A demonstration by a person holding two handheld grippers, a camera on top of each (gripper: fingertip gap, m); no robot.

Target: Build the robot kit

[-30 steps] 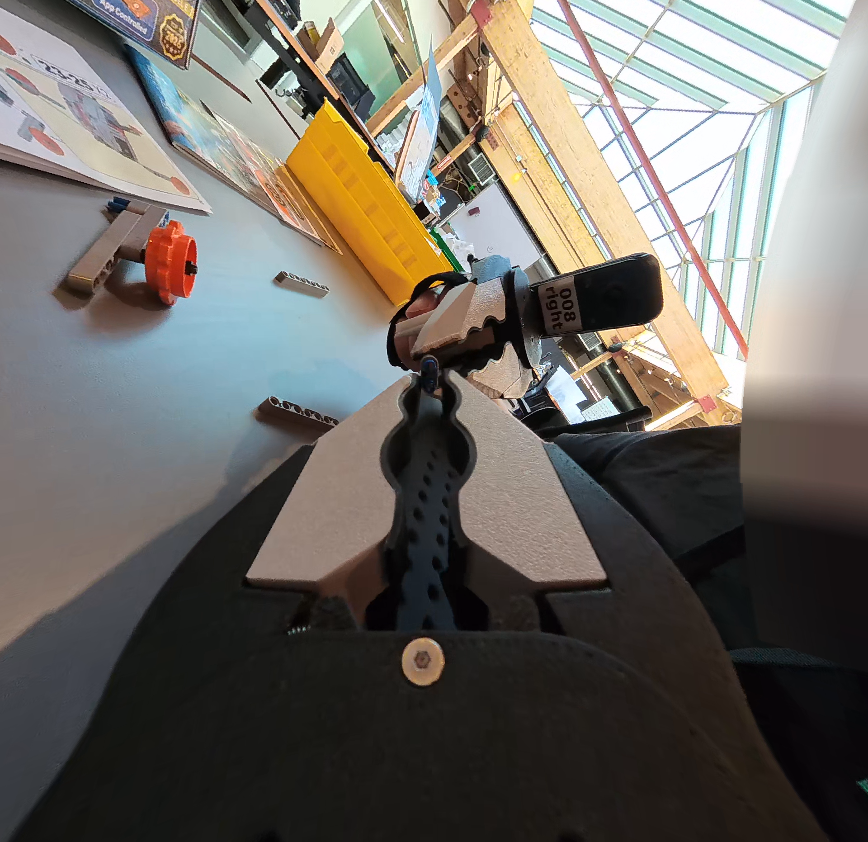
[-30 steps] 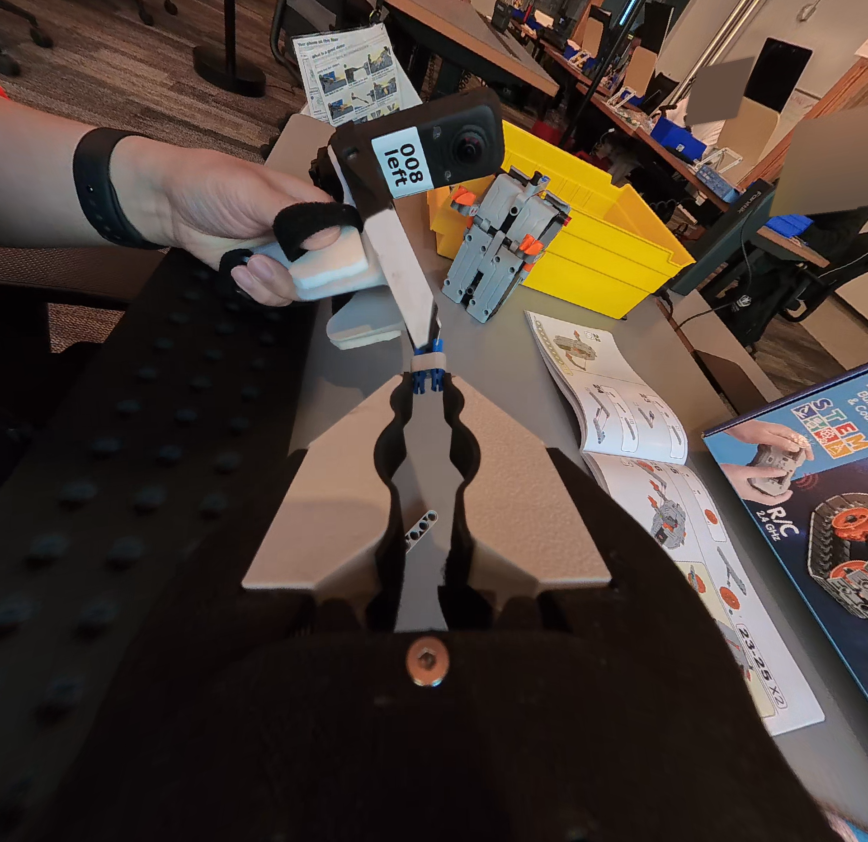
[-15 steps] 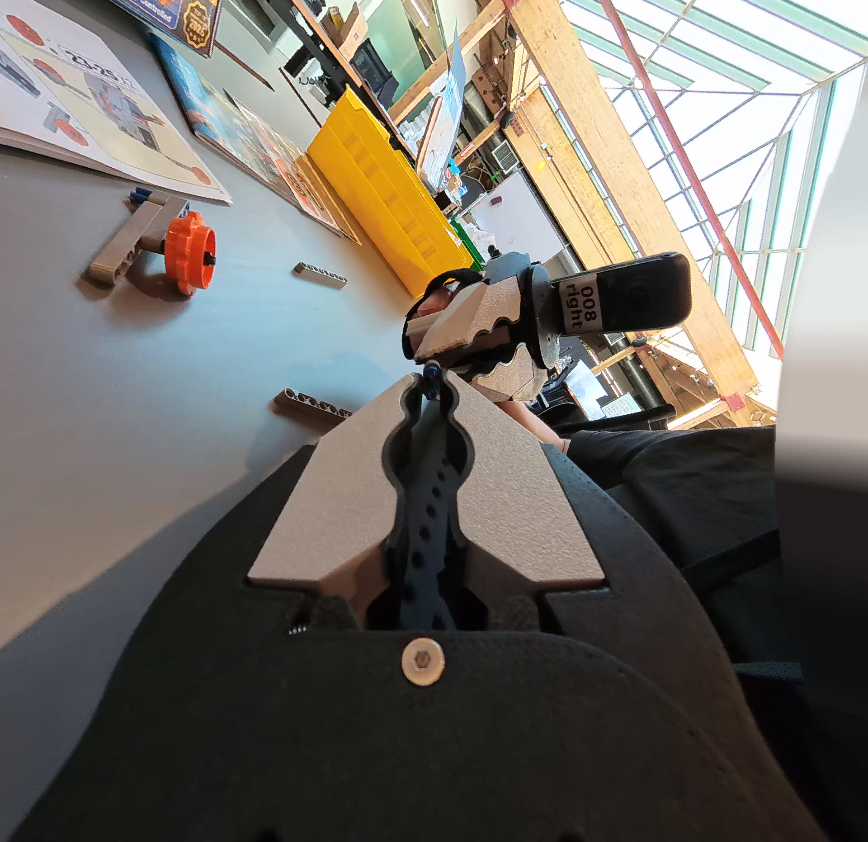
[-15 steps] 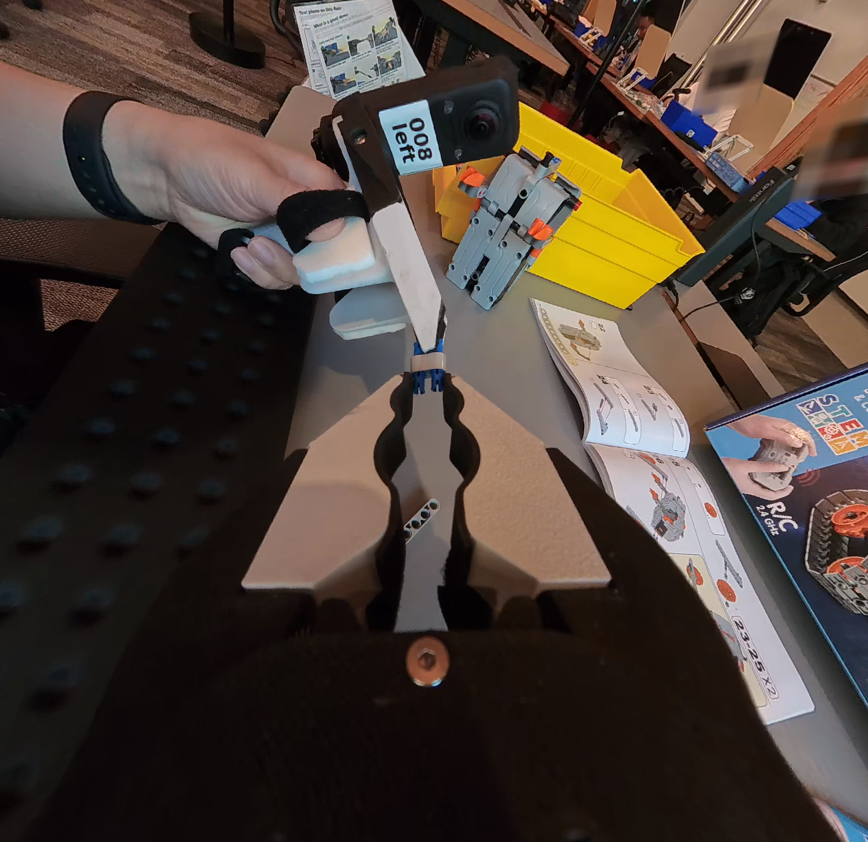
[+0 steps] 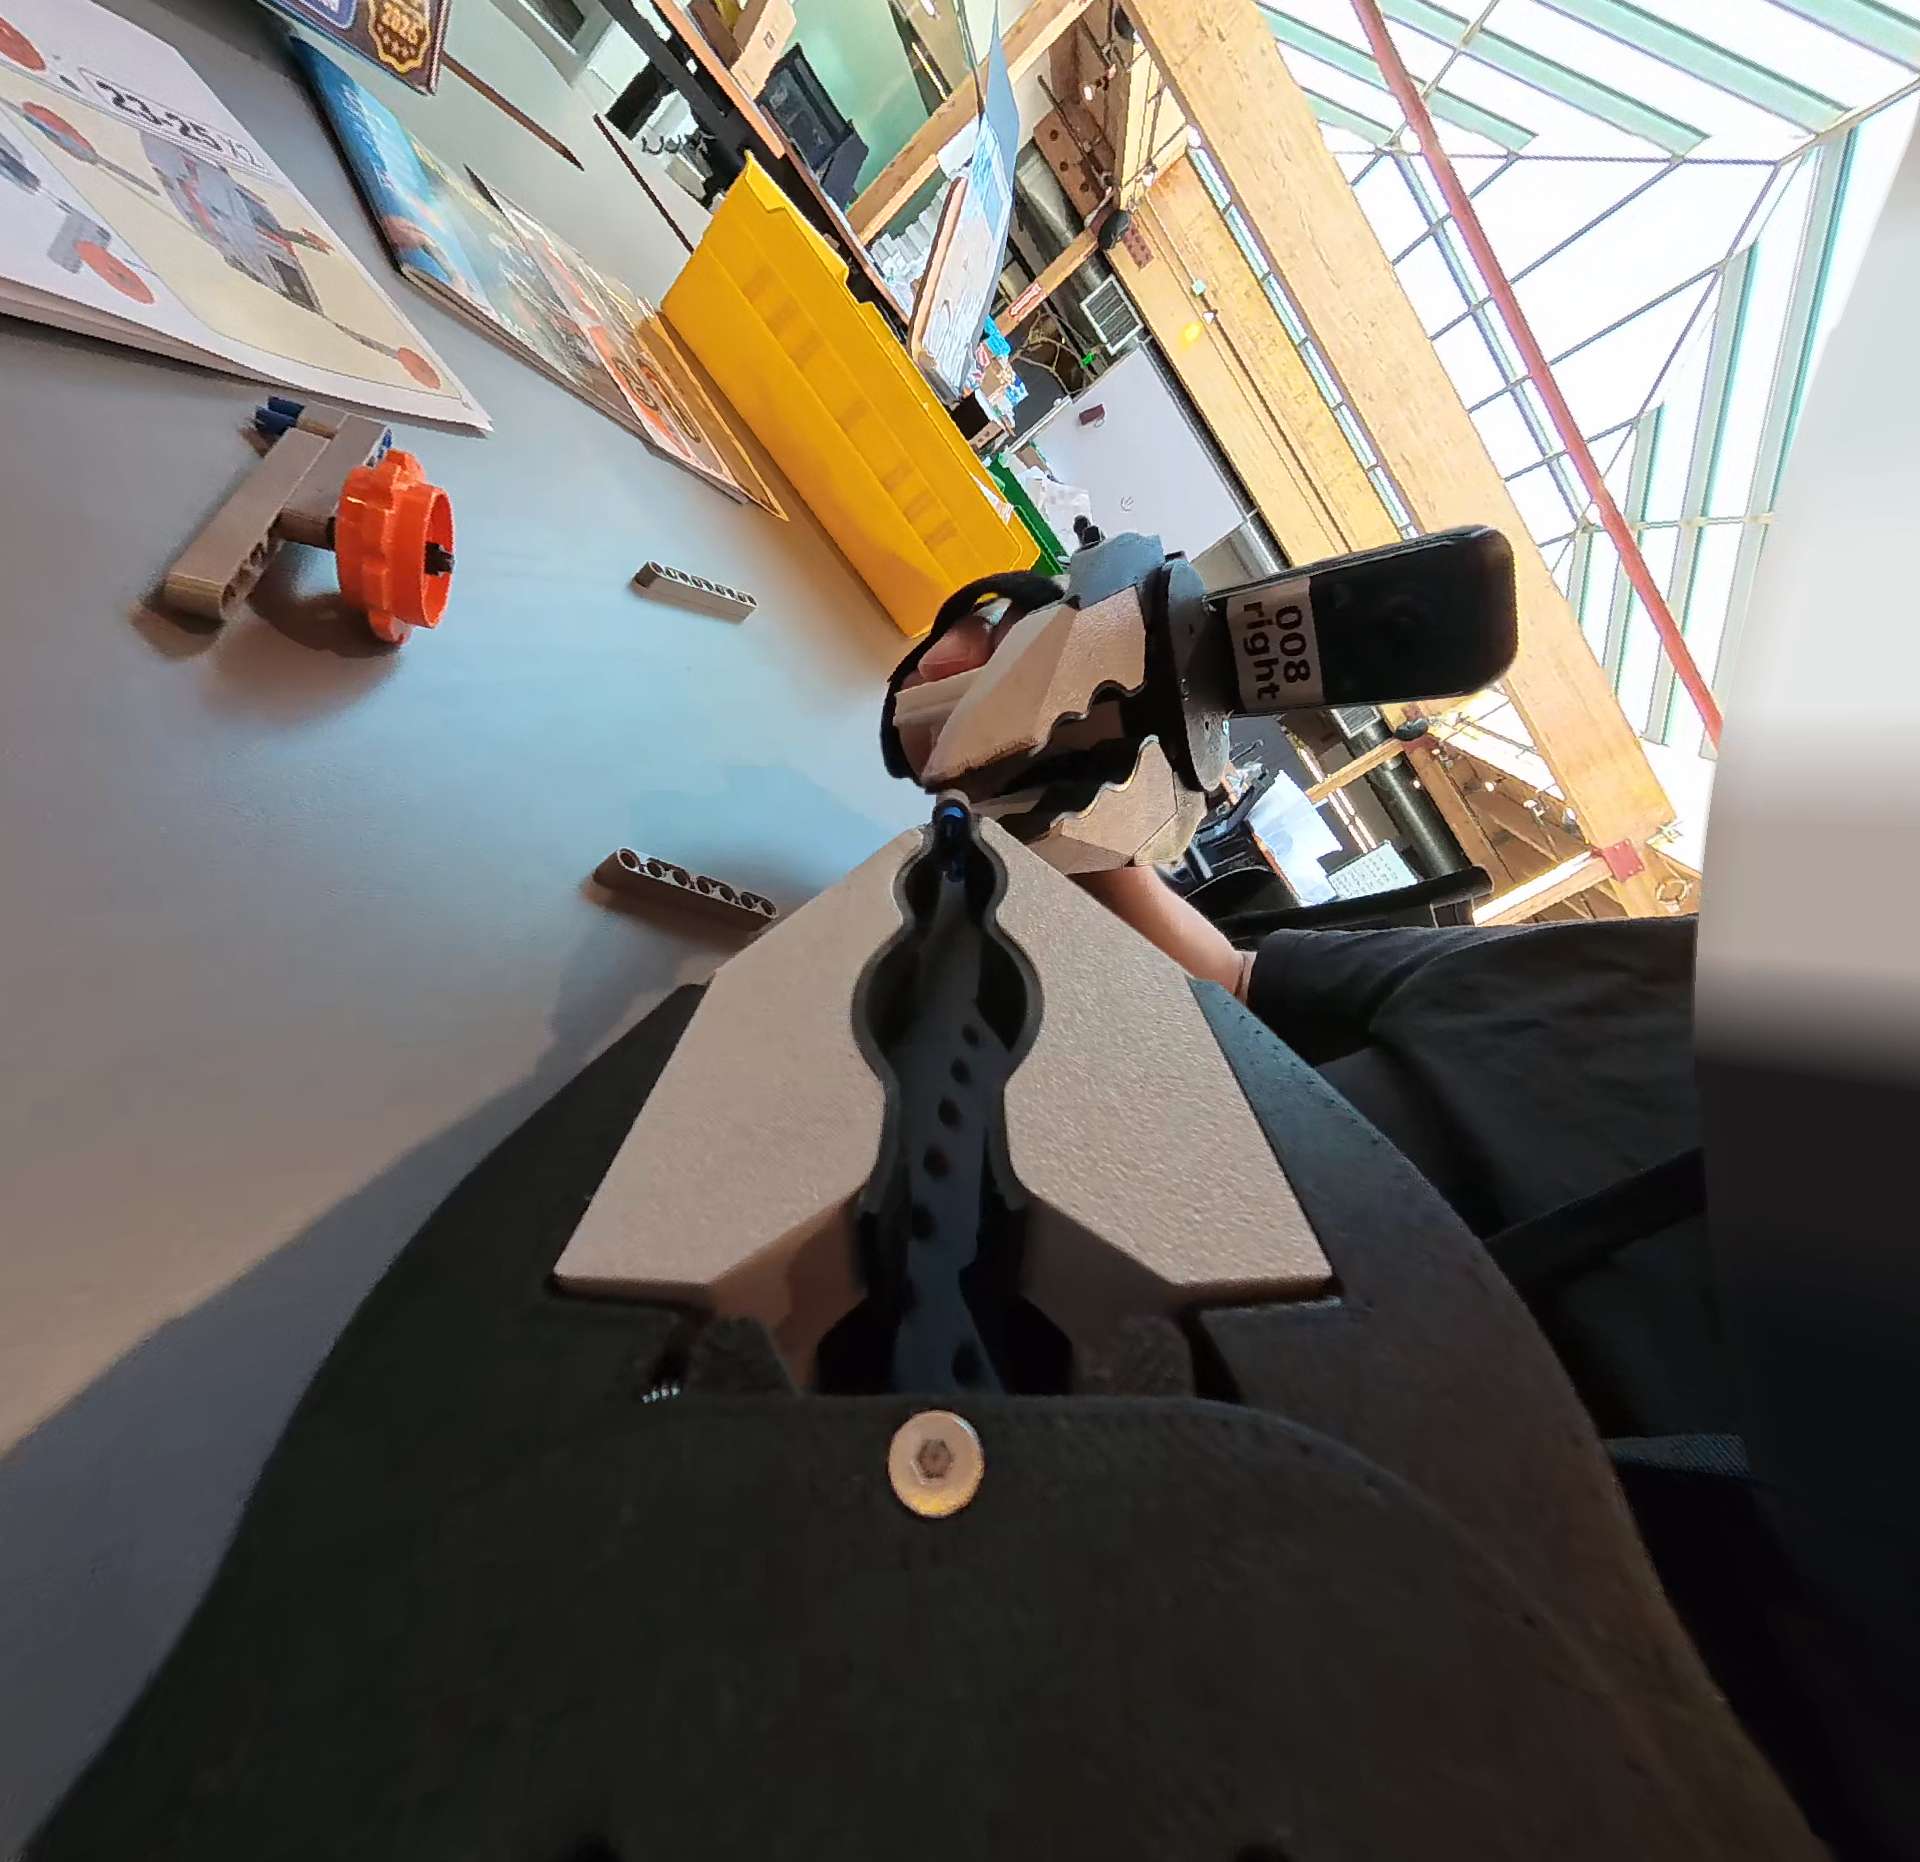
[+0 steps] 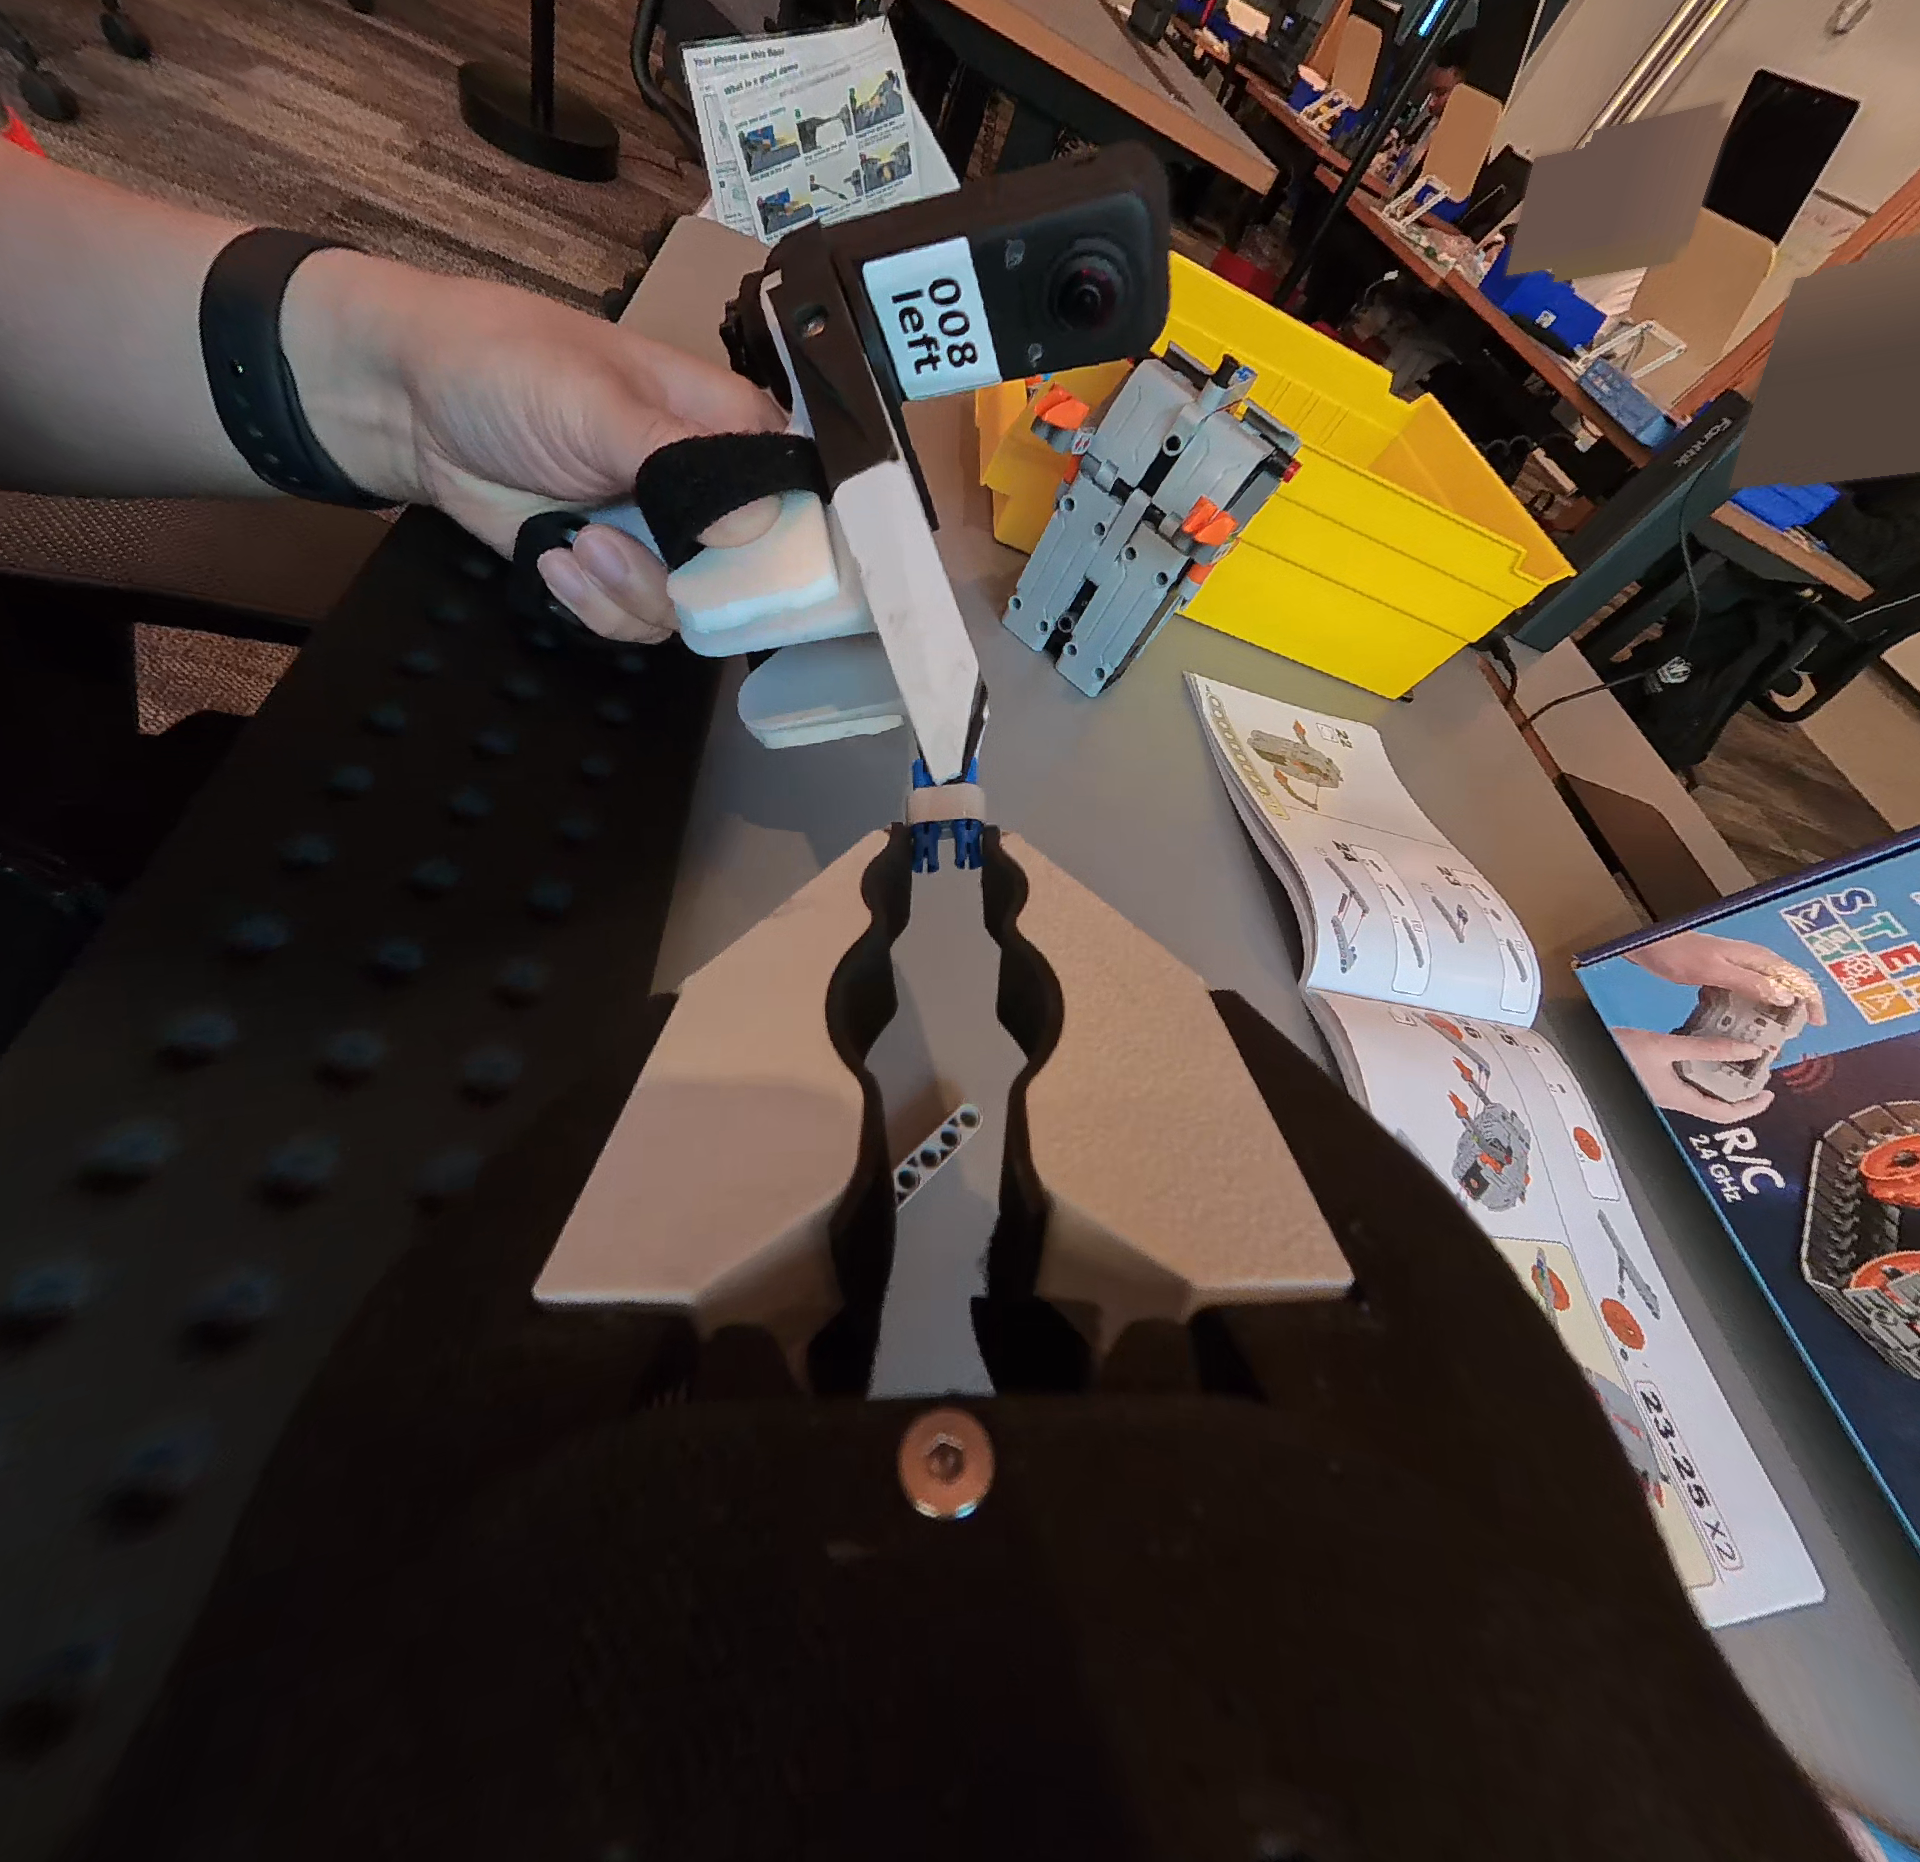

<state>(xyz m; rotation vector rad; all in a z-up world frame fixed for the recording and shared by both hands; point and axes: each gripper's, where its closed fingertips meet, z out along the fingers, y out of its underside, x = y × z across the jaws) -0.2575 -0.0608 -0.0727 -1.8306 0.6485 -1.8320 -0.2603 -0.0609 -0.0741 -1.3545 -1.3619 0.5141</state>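
above grey table (image 6: 1122,773), both claws pinch small blue-pinned piece (image 6: 943,813).

bright skylight glare left view | right dimmer | fisheye edges | sharp

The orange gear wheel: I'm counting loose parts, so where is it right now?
In the left wrist view, the orange gear wheel lies on the grey table at upper left, pinned to a grey beam, just below the open instruction booklet.
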